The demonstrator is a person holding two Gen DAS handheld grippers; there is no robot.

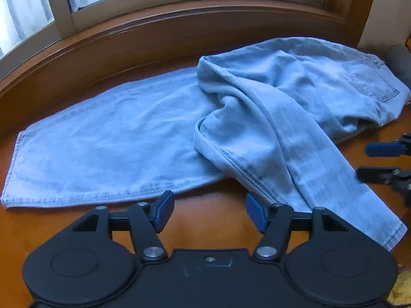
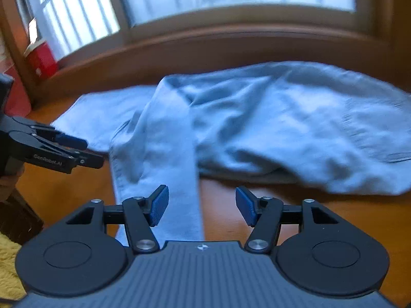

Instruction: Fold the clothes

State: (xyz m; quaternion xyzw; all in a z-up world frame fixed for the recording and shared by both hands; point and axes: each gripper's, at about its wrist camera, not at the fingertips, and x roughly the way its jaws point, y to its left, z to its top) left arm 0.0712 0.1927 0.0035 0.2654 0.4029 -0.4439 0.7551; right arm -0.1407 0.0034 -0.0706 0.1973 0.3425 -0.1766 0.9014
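Jeans (image 1: pixel 159 133) crumpled on the table (image 1: pixel 218 220), just beyond both released grippers, left (image 1: pixel 209 211), right (image 2: pixel 202 205).

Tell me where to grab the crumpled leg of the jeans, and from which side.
Take the crumpled leg of the jeans at its hem, the free end lying flat on the wooden surface at the near right. Come in from the near side with the right gripper, whose jaws stand open: that edge is exposed, while the bunched part higher up is thick.
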